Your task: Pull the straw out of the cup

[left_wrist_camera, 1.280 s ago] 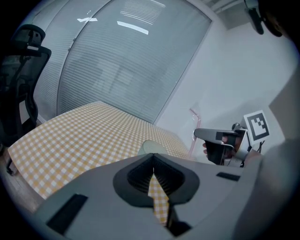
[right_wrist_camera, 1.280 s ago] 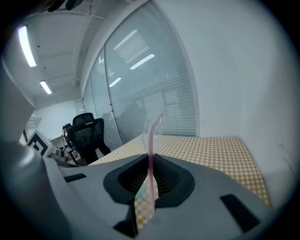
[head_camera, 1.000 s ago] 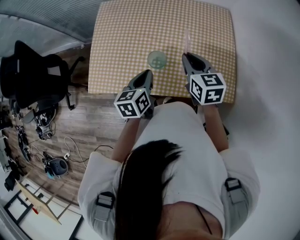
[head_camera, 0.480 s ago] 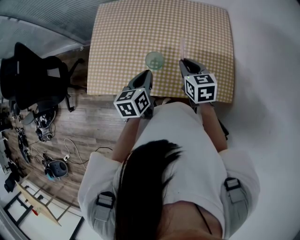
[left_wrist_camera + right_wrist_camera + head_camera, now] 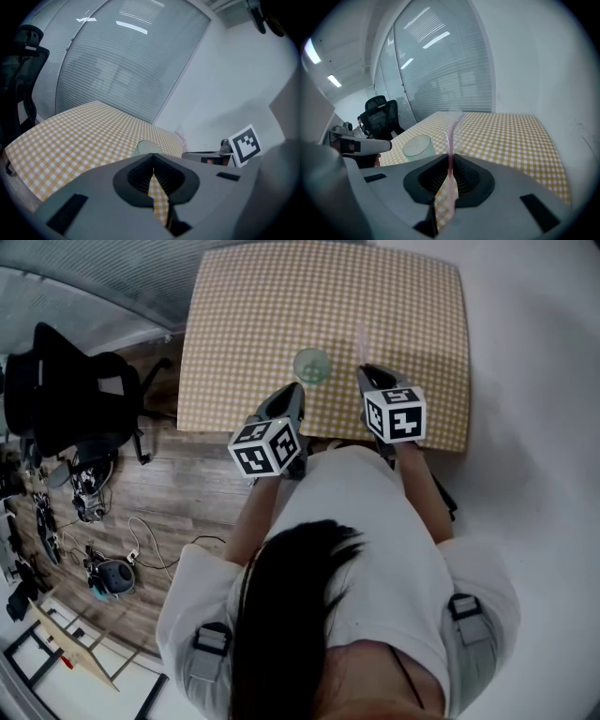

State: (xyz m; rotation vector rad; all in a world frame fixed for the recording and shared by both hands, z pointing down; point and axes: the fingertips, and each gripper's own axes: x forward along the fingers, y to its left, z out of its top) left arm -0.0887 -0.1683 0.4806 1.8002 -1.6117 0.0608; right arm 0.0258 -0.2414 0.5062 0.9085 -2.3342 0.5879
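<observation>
A pale green translucent cup stands upright on the yellow checked table, near its front edge. A thin pink straw is out of the cup and sticks up from my right gripper, which is shut on it. In the head view the straw is a faint line to the right of the cup, above the right gripper. My left gripper hovers just short of the cup, shut with nothing in it. In the left gripper view the cup peeks over the left gripper.
A black office chair stands left of the table on the wooden floor, with cables and gear beside it. The table's front edge lies under both grippers. A pale wall borders the table on the right.
The right gripper has sunk with the straw and tipped further downward, drawing slightly toward the table's front edge. The left gripper and the cup have stayed put.
</observation>
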